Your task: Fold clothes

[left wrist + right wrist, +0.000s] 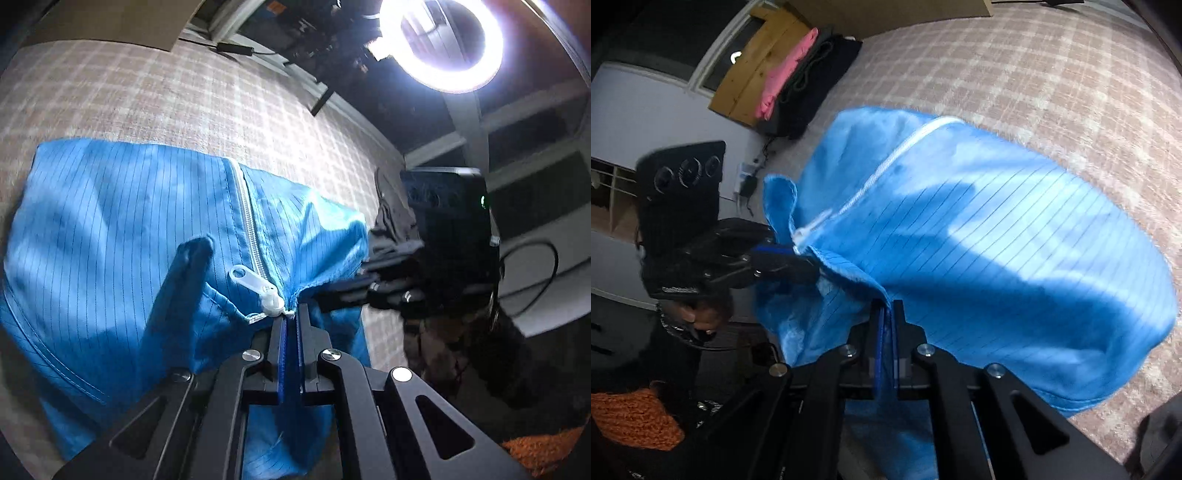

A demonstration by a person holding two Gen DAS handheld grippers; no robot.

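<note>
A big pink checked cover (pixel 184 96) lies over the worktop. On it rests a blue jacket (pixel 110 229) with thin dark stripes. The far part lies on the cover, and the near edge is lifted up off it. Its white zipper (pixel 249 221) runs the long way, from the far end toward the grippers. The left gripper (pixel 291 317) is closed tight on the jacket's edge, right by the white zipper pull (pixel 258 284). The right gripper (pixel 889 308) is closed tight on the blue edge too, just beside the left one. A pink cloth (pixel 786 74) and a dark cloth (pixel 820 70) sit far back.
</note>
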